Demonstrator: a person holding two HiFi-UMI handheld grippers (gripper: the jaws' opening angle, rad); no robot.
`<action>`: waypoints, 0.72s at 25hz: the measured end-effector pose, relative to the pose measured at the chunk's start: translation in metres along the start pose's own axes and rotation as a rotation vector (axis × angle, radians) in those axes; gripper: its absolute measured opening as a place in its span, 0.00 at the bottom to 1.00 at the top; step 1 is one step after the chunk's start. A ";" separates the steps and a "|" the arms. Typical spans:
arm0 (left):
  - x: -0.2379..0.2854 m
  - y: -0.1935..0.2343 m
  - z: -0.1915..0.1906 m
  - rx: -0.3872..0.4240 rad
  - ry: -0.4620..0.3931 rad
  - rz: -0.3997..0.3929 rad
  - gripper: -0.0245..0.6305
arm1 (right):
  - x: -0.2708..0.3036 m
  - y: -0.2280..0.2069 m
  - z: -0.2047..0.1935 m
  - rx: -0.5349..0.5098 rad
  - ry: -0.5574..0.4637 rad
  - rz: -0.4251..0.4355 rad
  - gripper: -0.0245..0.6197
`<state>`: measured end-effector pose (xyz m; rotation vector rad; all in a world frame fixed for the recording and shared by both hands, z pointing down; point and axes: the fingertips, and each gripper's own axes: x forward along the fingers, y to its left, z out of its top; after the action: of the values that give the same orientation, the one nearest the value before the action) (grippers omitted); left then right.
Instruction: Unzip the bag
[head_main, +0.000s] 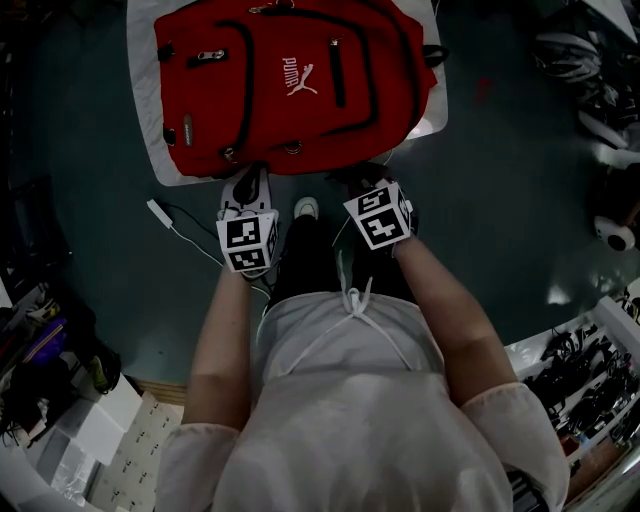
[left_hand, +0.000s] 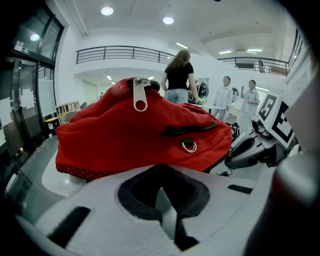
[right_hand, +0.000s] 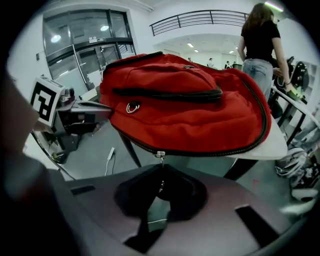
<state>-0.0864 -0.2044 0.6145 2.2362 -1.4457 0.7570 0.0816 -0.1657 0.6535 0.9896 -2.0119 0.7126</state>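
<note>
Bag: the red backpack (head_main: 290, 85) lies flat on the white counter (head_main: 142, 110), with one end at the near edge. Its far end is cut off in the head view.
Left gripper (left_hand: 162, 189): at the near edge, just before the bag. The jaws are together and hold nothing.
Right gripper (right_hand: 160, 184): at the near edge. The jaws are pressed on the zipper pull (right_hand: 159, 158), and its lower part is hidden between the dark pads.
Hard to see: in the head view both jaw tips are dark.
</note>
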 end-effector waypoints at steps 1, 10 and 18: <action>0.000 0.000 0.000 0.003 0.006 0.004 0.07 | -0.002 -0.005 -0.001 -0.004 0.003 0.001 0.09; 0.000 0.001 -0.001 -0.008 0.038 0.067 0.07 | -0.016 -0.047 -0.013 -0.027 0.032 0.005 0.09; 0.001 0.002 0.000 -0.024 0.040 0.117 0.07 | -0.026 -0.078 -0.016 -0.074 0.050 -0.002 0.09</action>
<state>-0.0876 -0.2057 0.6148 2.1221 -1.5684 0.8121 0.1626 -0.1855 0.6520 0.9222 -1.9789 0.6507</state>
